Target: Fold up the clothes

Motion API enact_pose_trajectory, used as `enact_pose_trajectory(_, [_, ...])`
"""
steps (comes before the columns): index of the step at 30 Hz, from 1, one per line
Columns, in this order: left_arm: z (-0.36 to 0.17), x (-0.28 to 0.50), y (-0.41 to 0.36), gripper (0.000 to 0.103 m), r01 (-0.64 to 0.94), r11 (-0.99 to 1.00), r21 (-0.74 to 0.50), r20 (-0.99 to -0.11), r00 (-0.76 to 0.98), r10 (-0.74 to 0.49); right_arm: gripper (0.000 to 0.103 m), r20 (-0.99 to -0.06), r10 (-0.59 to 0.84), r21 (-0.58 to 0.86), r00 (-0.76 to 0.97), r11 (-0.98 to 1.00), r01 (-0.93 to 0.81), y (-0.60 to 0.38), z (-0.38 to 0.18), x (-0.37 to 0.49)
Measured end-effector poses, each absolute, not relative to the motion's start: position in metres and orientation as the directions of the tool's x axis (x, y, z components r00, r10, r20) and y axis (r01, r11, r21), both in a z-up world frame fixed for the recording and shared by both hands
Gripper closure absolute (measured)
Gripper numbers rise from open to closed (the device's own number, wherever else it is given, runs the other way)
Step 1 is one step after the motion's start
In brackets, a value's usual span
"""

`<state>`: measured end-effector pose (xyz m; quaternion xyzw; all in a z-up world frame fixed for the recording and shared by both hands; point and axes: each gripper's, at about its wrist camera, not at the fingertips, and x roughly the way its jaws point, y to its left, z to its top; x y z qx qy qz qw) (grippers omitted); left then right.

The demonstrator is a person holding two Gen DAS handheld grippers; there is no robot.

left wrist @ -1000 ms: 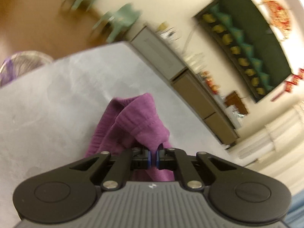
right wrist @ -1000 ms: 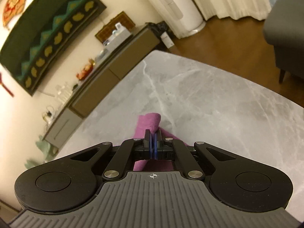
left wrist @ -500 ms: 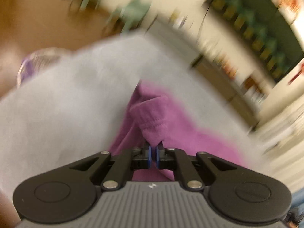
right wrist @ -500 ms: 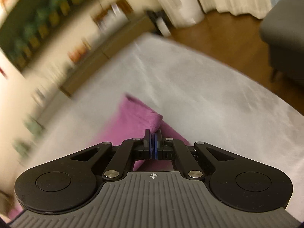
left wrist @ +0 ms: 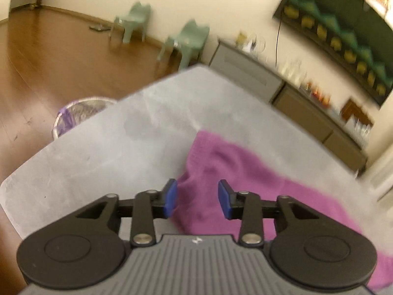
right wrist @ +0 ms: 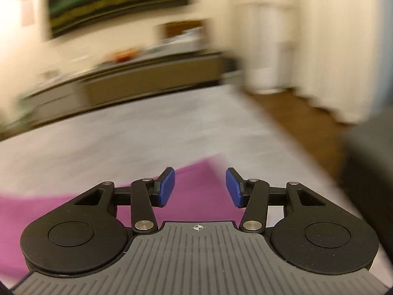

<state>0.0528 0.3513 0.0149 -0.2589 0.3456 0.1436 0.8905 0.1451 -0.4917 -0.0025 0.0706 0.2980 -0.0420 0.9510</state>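
Note:
A purple garment [left wrist: 258, 179] lies spread on the grey marble table [left wrist: 110, 162]. In the left wrist view my left gripper [left wrist: 197, 196] hovers over the garment's near left corner, its jaws opening, and the blue pads stand apart from the cloth below them. In the right wrist view the same purple garment [right wrist: 196, 196] stretches from under the tool to the left. My right gripper [right wrist: 200, 188] is over its right corner, jaws opening, nothing pinched between the blue pads. The right view is blurred by motion.
A low sideboard [left wrist: 307, 113] runs along the far wall behind the table. Two pale green chairs [left wrist: 189, 41] stand on the wood floor at the back left. A basket [left wrist: 78, 113] sits past the table's left edge. A dark sofa [right wrist: 371, 152] is at the right.
Both grippers were shut on folds of the purple garment; now both have let go and stand open. The garment dropped flat on the table. The right gripper rolled and swung sideways.

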Motion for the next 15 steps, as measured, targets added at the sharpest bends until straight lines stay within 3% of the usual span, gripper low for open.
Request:
enact_pose_trajectory(2, [0.014, 0.054, 0.346, 0.067, -0.415, 0.832, -0.369, -0.683, 0.728, 0.060, 0.053, -0.640, 0.020, 0.068, 0.768, 0.997, 0.031, -0.470, -0.017, 0.160])
enact_pose_trajectory(5, [-0.009, 0.070, 0.335, 0.068, -0.415, 0.864, -0.284, -0.767, 0.639, 0.055, 0.053, -0.761, -0.080, -0.045, 0.644, 0.996, 0.071, -0.468, -0.048, 0.182])
enact_pose_trajectory(6, [-0.016, 0.072, 0.334, 0.069, -0.424, 0.867, -0.263, -0.787, 0.614, 0.062, 0.041, -0.750, -0.108, -0.062, 0.652, 0.994, 0.094, -0.475, -0.052, 0.184])
enact_pose_trajectory(7, [-0.022, 0.074, 0.333, 0.073, -0.431, 0.869, -0.241, -0.805, 0.589, 0.069, 0.038, -0.749, -0.152, -0.089, 0.645, 0.988, 0.129, -0.481, -0.053, 0.186])
enact_pose_trajectory(10, [-0.011, 0.062, 0.346, 0.072, -0.447, 0.834, -0.324, -0.759, 0.649, 0.054, 0.038, -0.740, -0.234, -0.148, 0.630, 0.971, 0.187, -0.490, -0.056, 0.189])
enact_pose_trajectory(12, [-0.002, 0.054, 0.353, 0.069, -0.449, 0.813, -0.371, -0.721, 0.691, 0.052, 0.044, -0.714, -0.272, -0.206, 0.645, 0.962, 0.177, -0.478, -0.052, 0.183])
enact_pose_trajectory(15, [0.004, 0.055, 0.351, 0.062, -0.427, 0.820, -0.381, -0.691, 0.720, 0.054, 0.046, -0.656, -0.125, -0.138, 0.744, 0.989, 0.044, -0.441, -0.035, 0.163])
